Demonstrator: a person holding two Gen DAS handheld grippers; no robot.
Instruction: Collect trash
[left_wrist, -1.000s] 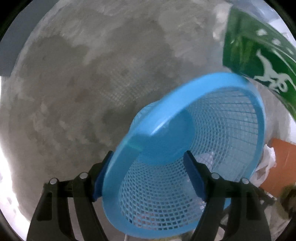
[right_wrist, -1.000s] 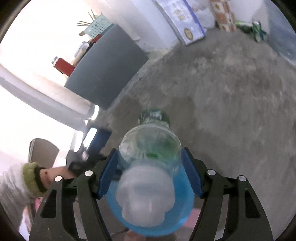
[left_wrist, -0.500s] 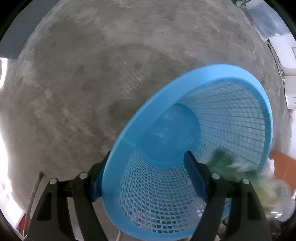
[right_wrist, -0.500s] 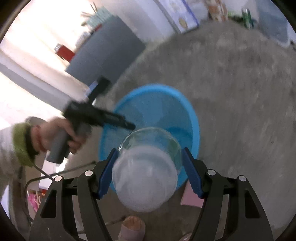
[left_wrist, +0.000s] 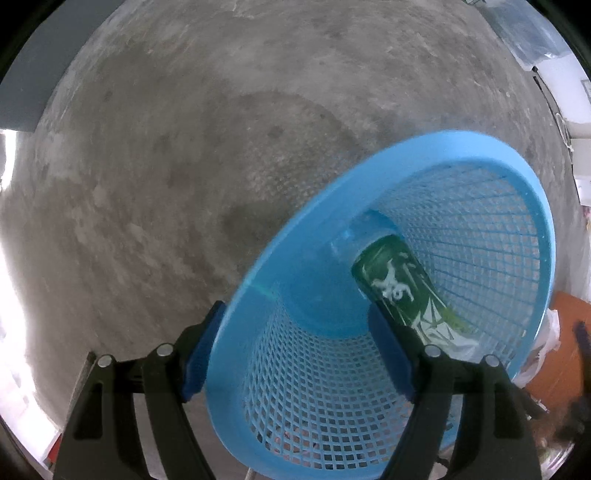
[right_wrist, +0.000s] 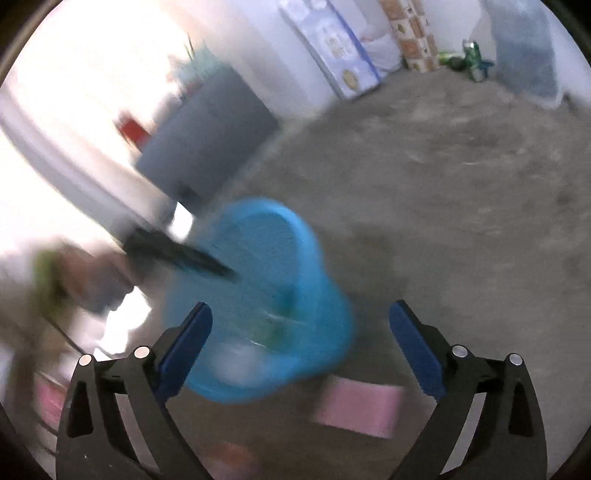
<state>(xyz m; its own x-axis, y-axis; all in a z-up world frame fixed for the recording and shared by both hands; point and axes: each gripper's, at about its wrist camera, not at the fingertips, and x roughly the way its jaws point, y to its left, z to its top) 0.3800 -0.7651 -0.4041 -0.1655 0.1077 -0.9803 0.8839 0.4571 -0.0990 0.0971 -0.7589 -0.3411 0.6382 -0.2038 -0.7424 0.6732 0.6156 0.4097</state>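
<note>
L claw (left_wrist: 295, 354) is clamping the tilted blue basket's (left_wrist: 369, 192) rim at 6 o'clock, green bottle (left_wrist: 402, 291) lying inside; R claw (right_wrist: 300, 349), jaws just sprung wide w/ nothing between, is hanging above—risk: basket tipping, bottle sliding out.

Glossy blue plastic mesh basket (left_wrist: 480, 206) above rough, matt, mottled concrete floor (left_wrist: 221, 147).

The right gripper (right_wrist: 301, 341), jaws just opened wide, hangs over the blurred blue basket (right_wrist: 258, 295) on the concrete floor (right_wrist: 443, 184).
</note>
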